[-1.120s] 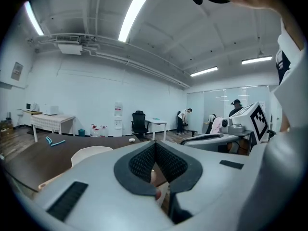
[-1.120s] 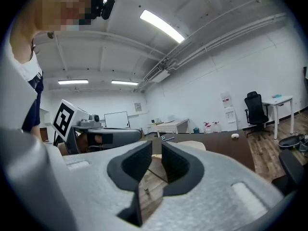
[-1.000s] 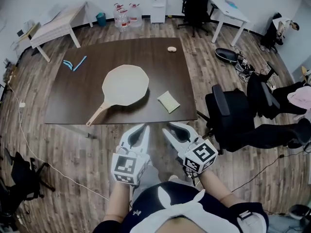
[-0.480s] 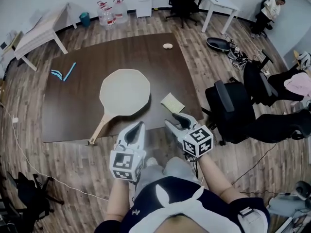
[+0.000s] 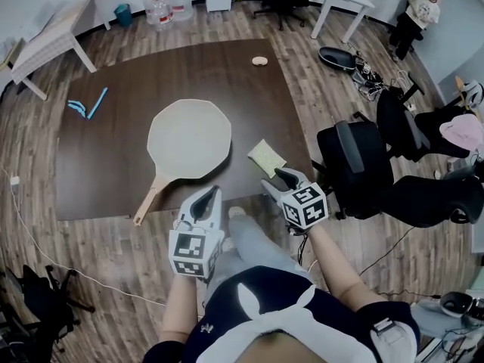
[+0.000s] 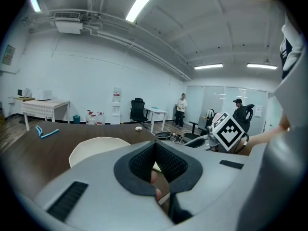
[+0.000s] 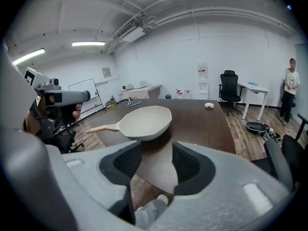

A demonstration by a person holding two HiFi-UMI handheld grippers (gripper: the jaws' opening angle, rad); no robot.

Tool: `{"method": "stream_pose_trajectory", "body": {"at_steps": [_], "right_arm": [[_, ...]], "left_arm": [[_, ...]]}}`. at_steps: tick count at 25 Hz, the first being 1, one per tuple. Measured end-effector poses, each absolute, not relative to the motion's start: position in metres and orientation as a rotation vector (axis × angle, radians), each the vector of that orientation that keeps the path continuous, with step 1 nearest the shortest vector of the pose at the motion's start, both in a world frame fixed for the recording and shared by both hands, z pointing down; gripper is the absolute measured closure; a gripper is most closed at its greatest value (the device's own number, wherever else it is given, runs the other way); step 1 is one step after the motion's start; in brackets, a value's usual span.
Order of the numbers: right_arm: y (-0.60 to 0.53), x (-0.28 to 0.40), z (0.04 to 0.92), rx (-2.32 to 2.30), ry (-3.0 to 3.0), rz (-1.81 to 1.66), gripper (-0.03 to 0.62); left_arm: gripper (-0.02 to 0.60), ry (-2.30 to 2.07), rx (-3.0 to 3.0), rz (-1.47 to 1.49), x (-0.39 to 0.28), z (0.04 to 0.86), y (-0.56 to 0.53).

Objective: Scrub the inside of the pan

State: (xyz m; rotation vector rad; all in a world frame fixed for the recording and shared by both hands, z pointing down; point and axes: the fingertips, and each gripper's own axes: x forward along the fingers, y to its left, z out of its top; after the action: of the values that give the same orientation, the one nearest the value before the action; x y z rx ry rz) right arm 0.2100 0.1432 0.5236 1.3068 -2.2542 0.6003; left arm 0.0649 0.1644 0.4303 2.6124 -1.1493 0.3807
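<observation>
My left gripper [image 5: 214, 193] is closed, its pads meeting at the tips with nothing between them. It hangs just short of the near edge of the table [image 5: 98, 180], over the wooden floor. My right gripper [image 5: 274, 178] sits beside it at about the same level. Its jaws stand apart and have just been opening, and nothing is between them; through the gap I see only the table edge and floor.

The pan [image 5: 189, 138] lies on the table ahead of the left gripper, well clear of both grippers. It is pale cream, with the inside facing up. Its wooden handle [image 5: 149, 197] runs back toward me and ends near the table edge, off to the left of the left gripper.

A yellow-green sponge [image 5: 266, 157] lies flat on the table just ahead of the right gripper, close to its tips but not touching them, and to the right of the pan.

Further off, beyond the pan, a small round thing [image 5: 259, 60] sits near the far edge. Some blue pieces [image 5: 85, 106] lie far to the left. A black chair [image 5: 355, 165] stands to the right of the right gripper.
</observation>
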Motion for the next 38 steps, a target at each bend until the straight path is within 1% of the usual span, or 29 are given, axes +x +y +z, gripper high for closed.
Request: {"method": "stream_pose_trajectory", "body": {"at_steps": [7,14,15,16,30,33,38], "right_arm": [[0.095,0.236,0.587,1.19,-2.098,0.593,0.399],[0.054,0.242,0.632,1.08,-2.023,0.612,0.395],[0.049,0.244,0.638,1.068,-2.012,0.62,0.36],[0.045,0.245,0.645,1.055,-1.999,0.628,0.346],[0.013,0.269,0.71,1.024,-1.865,0.633,0.345],[0.012,0.267,0.712,1.035,-1.88,0.645,0.356],[0.012,0.269,0.716,0.963,-1.856,0.697,0.401]], "left_arm": [[0.578,-1.175,2.578,0.445,0.064,0.435,0.136],[0.578,-1.198,2.524,0.474,0.071,0.445,0.094],[0.578,-1.198,2.521,0.481,0.074,0.446,0.089],[0.578,-1.198,2.516,0.487,0.076,0.448,0.084],[0.578,-1.225,2.455,0.505,0.089,0.464,0.035],[0.578,-1.24,2.445,0.499,0.089,0.467,0.028],[0.578,-1.247,2.433,0.513,0.095,0.47,0.025]]}}
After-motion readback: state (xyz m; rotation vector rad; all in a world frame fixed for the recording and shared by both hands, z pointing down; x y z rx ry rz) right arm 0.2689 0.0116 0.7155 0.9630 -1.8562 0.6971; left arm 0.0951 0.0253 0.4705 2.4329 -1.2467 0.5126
